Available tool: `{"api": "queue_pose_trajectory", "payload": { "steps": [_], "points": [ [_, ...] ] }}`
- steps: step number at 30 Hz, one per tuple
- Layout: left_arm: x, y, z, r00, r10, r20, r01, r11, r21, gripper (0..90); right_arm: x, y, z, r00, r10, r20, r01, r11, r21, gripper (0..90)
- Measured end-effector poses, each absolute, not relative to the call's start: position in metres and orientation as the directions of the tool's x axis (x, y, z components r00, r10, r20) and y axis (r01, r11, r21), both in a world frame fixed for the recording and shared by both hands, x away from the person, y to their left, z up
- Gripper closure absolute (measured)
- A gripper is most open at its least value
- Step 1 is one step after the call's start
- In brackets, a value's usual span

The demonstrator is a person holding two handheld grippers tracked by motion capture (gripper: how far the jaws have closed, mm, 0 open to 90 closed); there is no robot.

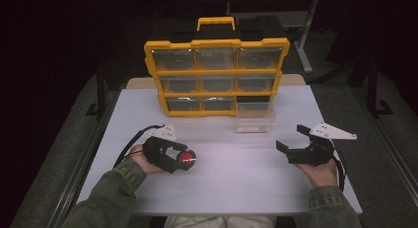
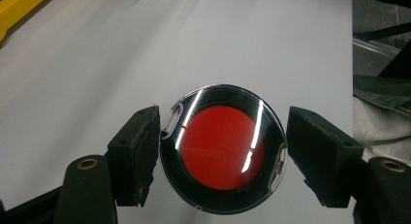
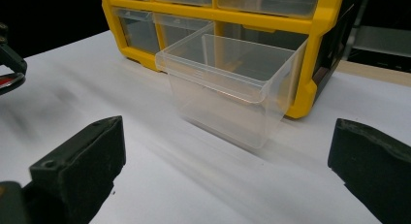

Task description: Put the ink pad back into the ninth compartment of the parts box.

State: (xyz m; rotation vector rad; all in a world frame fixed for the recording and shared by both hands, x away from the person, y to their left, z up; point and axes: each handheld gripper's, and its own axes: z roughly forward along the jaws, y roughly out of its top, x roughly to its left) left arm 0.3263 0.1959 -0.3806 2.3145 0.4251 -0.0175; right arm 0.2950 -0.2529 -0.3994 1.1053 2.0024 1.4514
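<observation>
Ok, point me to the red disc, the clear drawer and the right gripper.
red disc (image 2: 222,147), left gripper view, middle of its red face.
clear drawer (image 3: 228,105), right gripper view, its front wall.
right gripper (image 1: 291,137), high view, midway between its fingertips.

The person is wearing olive-green sleeves (image 1: 106,201) with ribbed cuffs, and pale trousers (image 1: 219,221) are showing at the bottom edge of the high view. Each hand is carrying a black hand-held gripper: the left hand-held gripper (image 1: 186,159) and the right hand-held gripper (image 1: 291,137) are both wearing a pale grey three-cornered plate (image 1: 165,132) on top, dotted with small dark holes. A thin black cable (image 1: 132,141) is looping from the left one, and another is trailing by the right wrist. In the gripper views the jaws are ending in blocky black foam-like pads (image 2: 138,153), and a brass-coloured eyelet (image 2: 87,163) is sitting in each arm behind them.
</observation>
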Motion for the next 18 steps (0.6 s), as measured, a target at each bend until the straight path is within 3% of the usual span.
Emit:
{"api": "queue_pose_trajectory", "payload": {
  "steps": [18],
  "points": [
    [0.348,0.177,-0.363,0.951,0.280,-0.131,0.288,-0.651,0.702,29.7,0.295,-0.253,-0.400,-0.592,0.798,0.110,0.351,0.133,0.927,0.0]
  ]
}}
